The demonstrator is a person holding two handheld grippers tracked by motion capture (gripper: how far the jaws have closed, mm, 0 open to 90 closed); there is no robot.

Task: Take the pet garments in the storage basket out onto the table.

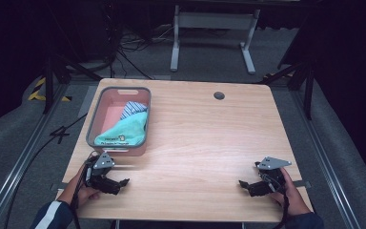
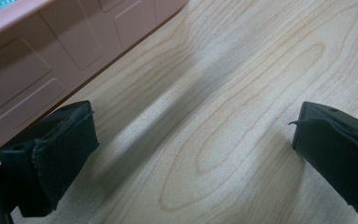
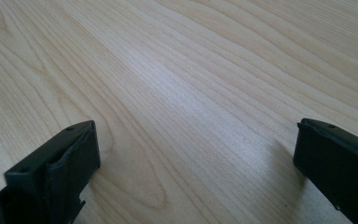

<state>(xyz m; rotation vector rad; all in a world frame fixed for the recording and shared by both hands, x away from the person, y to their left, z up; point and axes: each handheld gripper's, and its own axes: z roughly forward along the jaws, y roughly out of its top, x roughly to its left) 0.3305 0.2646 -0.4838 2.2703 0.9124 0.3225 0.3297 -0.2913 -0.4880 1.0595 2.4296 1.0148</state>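
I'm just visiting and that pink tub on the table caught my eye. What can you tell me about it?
The pink basket is a rectangular plastic bin with a grey rim and a handle slot at its far end. It sits flat on the wooden table, at the far left. Inside lie a teal cloth and a blue-striped cloth. Its side wall has recessed panels, seen in the left gripper view. The left tongs are near its front end, apart from it.
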